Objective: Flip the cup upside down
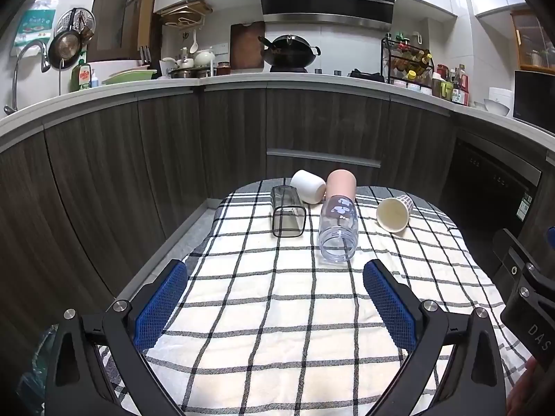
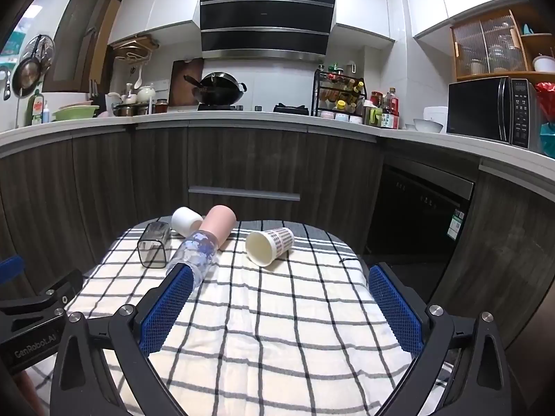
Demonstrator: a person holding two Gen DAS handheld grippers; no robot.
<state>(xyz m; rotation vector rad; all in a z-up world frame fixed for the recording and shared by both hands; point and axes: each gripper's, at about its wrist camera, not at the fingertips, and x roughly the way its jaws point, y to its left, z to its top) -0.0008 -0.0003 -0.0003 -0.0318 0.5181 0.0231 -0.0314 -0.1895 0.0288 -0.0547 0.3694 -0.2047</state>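
Several cups lie on their sides on a checked cloth (image 1: pixel 263 298) over a small table. A clear square cup (image 1: pixel 288 216), a white cup (image 1: pixel 308 186), a pink cup (image 1: pixel 341 183), a clear printed cup (image 1: pixel 338 228) and a paper cup (image 1: pixel 393 213) lie at the far end. My left gripper (image 1: pixel 274 274) is open and empty, short of the cups. My right gripper (image 2: pixel 279 279) is open and empty; its left fingertip (image 2: pixel 180 277) overlaps the printed cup (image 2: pixel 196 253). The paper cup (image 2: pixel 269 244) lies ahead of it.
Dark wood cabinets (image 1: pixel 138 159) and a white counter (image 1: pixel 242 78) curve round behind the table. A dishwasher (image 2: pixel 419 208) stands at the right. The right gripper's body (image 1: pixel 527 284) shows at the left view's right edge; the left gripper's body (image 2: pixel 31 315) shows at the right view's left edge.
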